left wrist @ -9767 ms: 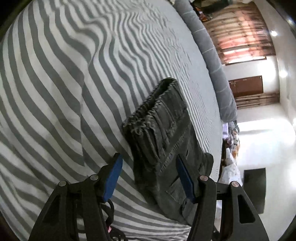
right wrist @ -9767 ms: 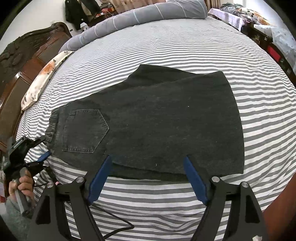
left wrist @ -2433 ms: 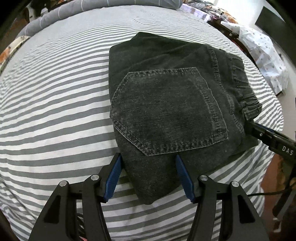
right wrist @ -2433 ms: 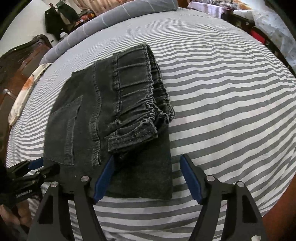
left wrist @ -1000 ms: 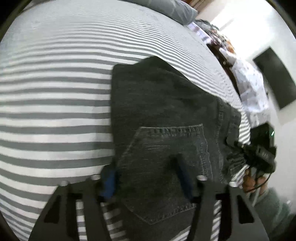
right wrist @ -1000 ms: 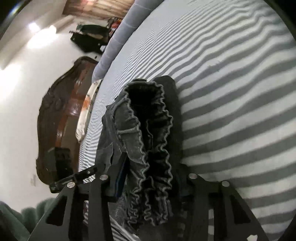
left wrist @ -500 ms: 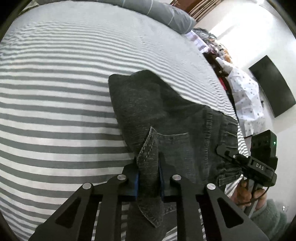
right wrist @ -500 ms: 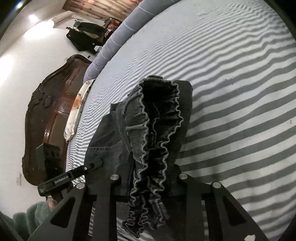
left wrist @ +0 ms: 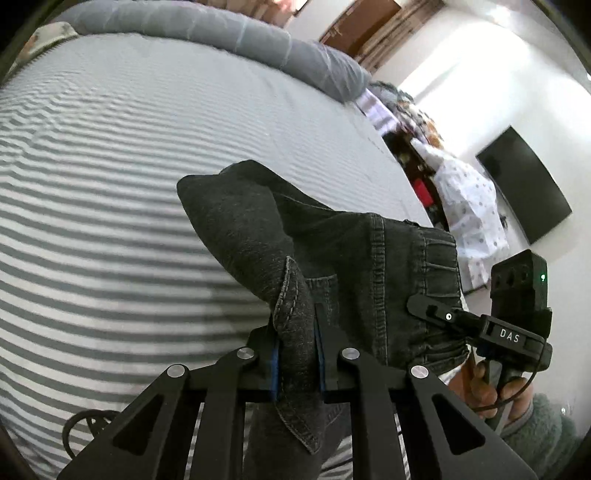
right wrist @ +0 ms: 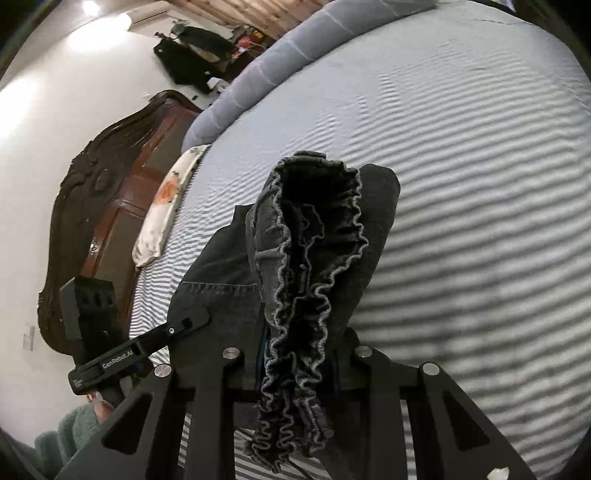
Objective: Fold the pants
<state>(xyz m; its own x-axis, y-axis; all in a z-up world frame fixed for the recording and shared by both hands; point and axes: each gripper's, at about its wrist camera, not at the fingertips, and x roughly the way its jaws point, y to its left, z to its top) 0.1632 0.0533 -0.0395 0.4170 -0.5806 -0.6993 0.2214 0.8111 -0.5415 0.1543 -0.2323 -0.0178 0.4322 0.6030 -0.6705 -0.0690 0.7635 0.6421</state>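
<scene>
While pants (left wrist: 332,236) hang over striped bed (left wrist: 110,184), bolster (left wrist: 221,33) lies beyond.

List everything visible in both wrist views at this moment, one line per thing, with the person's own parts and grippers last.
pants: one, dark grey denim, folded, lifted off the bed between both grippers
bed sheet: one, grey and white stripes, under the pants
bolster: one, grey, along the bed's far edge
headboard: one, dark carved wood, left in the right wrist view
floral pillow: one, cream and orange, beside the headboard
screen: one, black, on the wall at right
spotted cloth: one, white, beside the bed
left gripper: black, blue pads, shut on the pocket end
right gripper: black, shut on the elastic waistband
hand: one, teal fleece sleeve, holding the right gripper's handle
</scene>
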